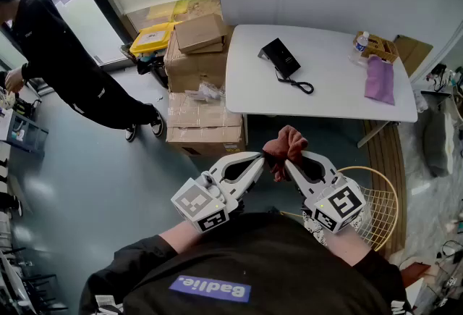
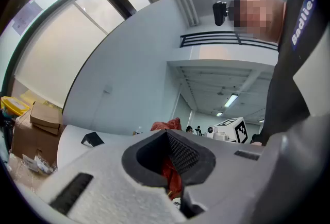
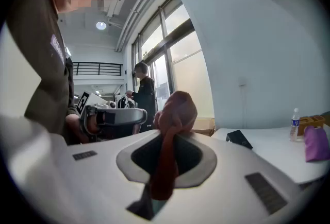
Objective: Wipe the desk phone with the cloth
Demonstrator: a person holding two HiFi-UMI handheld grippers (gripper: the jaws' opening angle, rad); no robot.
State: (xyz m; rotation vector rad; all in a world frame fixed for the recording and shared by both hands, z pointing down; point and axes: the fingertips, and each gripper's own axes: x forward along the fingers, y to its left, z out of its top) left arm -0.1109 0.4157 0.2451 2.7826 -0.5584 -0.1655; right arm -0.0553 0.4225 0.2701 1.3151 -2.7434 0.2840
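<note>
White table (image 1: 325, 93) ahead of us, stacked cardboard boxes (image 1: 197, 67) against its left end. We hold the left gripper (image 1: 260, 158) and right gripper (image 1: 291, 163) tip to tip, short of the table. Each clamps the same rust-red cloth (image 1: 286, 145), which bunches above the tips. Black desk phone (image 1: 280, 56) sits on the table's left part, well apart from the cloth.

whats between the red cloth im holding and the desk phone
Head view: a strip of floor, then bare white table, then the cord lying just this side of the desk phone. Nothing else stands between it and the cloth.
</note>
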